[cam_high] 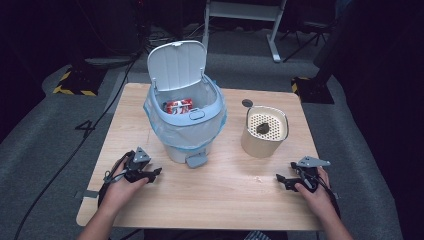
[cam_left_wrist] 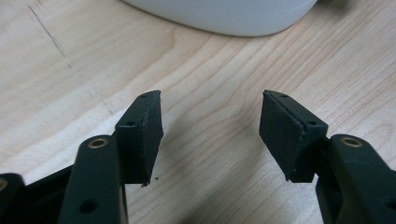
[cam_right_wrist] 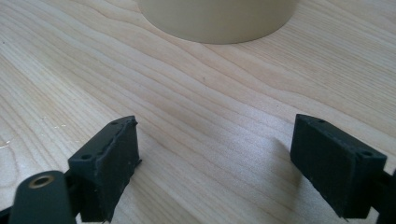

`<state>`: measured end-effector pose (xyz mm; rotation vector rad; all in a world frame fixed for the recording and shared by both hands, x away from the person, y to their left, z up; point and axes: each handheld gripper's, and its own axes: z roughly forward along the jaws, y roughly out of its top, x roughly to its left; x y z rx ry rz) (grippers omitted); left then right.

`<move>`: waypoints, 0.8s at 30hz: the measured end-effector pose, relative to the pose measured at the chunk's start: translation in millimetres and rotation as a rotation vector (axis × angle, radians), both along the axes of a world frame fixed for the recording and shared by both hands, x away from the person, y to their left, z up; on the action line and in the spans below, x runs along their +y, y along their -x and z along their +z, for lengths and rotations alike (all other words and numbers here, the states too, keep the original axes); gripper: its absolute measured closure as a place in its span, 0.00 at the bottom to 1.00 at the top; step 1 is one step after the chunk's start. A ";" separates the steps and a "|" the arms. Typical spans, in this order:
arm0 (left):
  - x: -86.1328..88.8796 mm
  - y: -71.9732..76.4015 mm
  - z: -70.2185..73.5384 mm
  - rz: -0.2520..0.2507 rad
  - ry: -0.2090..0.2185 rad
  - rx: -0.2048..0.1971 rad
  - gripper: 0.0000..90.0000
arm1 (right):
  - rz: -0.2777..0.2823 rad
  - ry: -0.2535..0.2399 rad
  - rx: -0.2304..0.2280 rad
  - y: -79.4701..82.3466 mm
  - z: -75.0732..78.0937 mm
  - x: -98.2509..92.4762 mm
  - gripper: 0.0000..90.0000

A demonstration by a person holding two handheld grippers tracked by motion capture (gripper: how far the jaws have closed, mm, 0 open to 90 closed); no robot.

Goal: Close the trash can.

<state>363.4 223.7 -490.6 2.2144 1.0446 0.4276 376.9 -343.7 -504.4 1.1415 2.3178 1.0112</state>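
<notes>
Both grippers — left gripper (cam_high: 156, 172), right gripper (cam_high: 279, 178) — spread apart, empty. Nearest: light, stiff beige plastic perforated-top canister (cam_high: 264, 131) — likely slick; take it across the rim.

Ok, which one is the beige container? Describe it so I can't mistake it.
On the wooden table, look right of the big pale-blue pedal bin with its lid up. The beige container stands there, shorter and rounded-square. Unlike the bin, it has no bag or lid: its top is a perforated insert with a small dark lump on it.

Dim lab: wooden table (cam_high: 230, 185), hazard-taped stand bases (cam_high: 75, 82), floor cables (cam_high: 65, 160)
</notes>
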 end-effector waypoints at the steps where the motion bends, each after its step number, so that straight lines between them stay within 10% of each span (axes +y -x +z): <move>1: 0.7 0.5 1.8 0.001 0.026 0.009 0.45 | 0.000 0.000 0.000 0.0 0.0 0.0 0.17; 14: 9.4 -0.5 48.9 -0.026 0.167 -0.061 0.49 | -0.011 0.000 -0.001 0.7 -0.1 1.1 0.17; 24: 16.7 -3.8 85.8 0.003 0.146 -0.059 0.48 | -0.019 0.001 0.001 1.3 0.0 1.6 0.17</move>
